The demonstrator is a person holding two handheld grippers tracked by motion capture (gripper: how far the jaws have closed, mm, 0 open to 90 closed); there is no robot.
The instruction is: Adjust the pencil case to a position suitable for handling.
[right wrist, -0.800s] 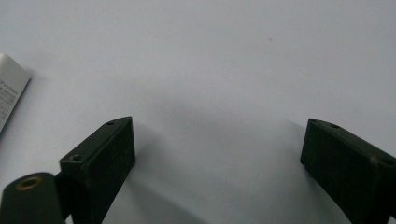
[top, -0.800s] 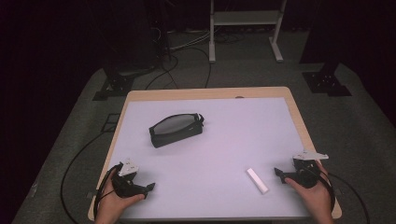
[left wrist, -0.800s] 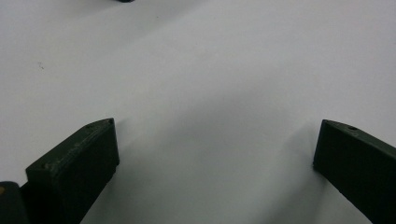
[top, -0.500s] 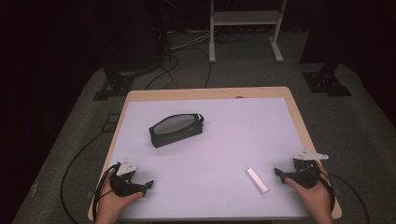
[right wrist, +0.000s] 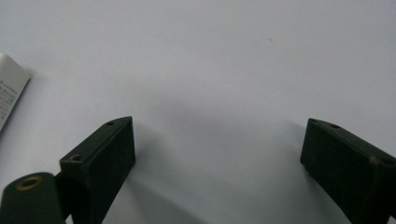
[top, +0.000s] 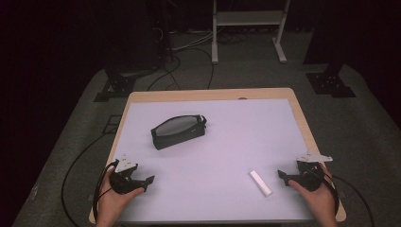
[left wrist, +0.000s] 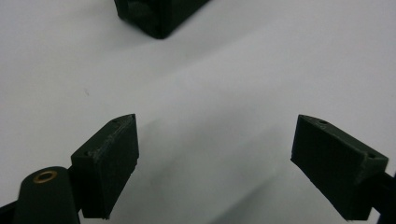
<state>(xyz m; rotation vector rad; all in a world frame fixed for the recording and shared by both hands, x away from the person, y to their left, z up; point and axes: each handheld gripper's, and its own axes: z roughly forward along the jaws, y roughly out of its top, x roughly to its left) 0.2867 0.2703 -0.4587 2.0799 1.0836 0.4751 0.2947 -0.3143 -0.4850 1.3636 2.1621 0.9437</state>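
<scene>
Soft black oblong pouch (top: 178, 131) and flat white stick (top: 260, 183) on smooth table (top: 236, 142).

Each black hand-held gripper (top: 142, 181) trails a black cable.

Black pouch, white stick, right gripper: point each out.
black pouch (top: 178, 132), high view, middle of its top panel
white stick (top: 260, 183), high view, mid-length
right gripper (top: 282, 175), high view, between its jaw tips

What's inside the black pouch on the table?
Cannot tell. The black pouch lies closed on the white tabletop, its grey top panel covering any contents. Both grippers are open, well away from it.
</scene>
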